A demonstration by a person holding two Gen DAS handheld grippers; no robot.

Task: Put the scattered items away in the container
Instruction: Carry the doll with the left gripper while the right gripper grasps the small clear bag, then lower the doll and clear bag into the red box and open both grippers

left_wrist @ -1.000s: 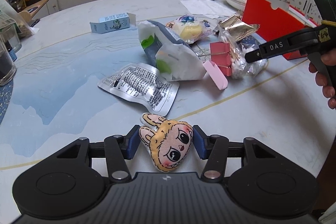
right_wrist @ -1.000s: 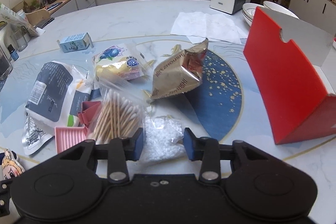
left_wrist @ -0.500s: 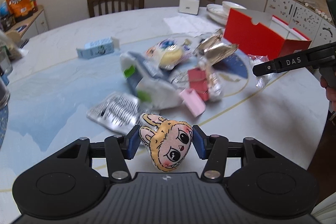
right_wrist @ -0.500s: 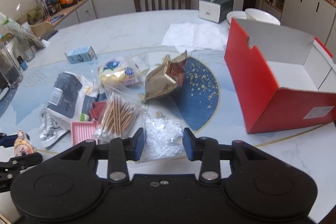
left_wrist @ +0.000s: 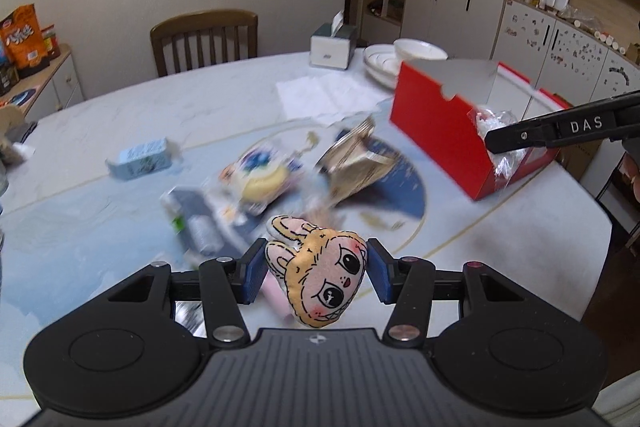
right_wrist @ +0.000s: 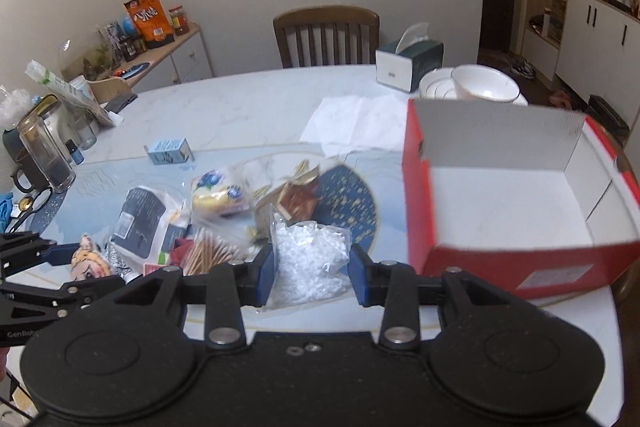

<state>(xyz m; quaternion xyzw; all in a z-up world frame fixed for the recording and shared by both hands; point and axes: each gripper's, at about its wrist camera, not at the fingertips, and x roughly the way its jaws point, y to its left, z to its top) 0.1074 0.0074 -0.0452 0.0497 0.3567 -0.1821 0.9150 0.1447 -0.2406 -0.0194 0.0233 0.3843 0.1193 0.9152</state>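
Left wrist view
Left gripper (left_wrist: 316,271): I hold it clamped on the plush doll head (left_wrist: 320,275), above the table's near edge.
Red box (left_wrist: 436,123): ahead-right, near the table's right edge; long axis runs away rightward.

Right wrist view
Right gripper (right_wrist: 312,265): I grip the bag of white beads (right_wrist: 310,259).
Red box (right_wrist: 416,195): just right, open top clear; right gripper is nearer.
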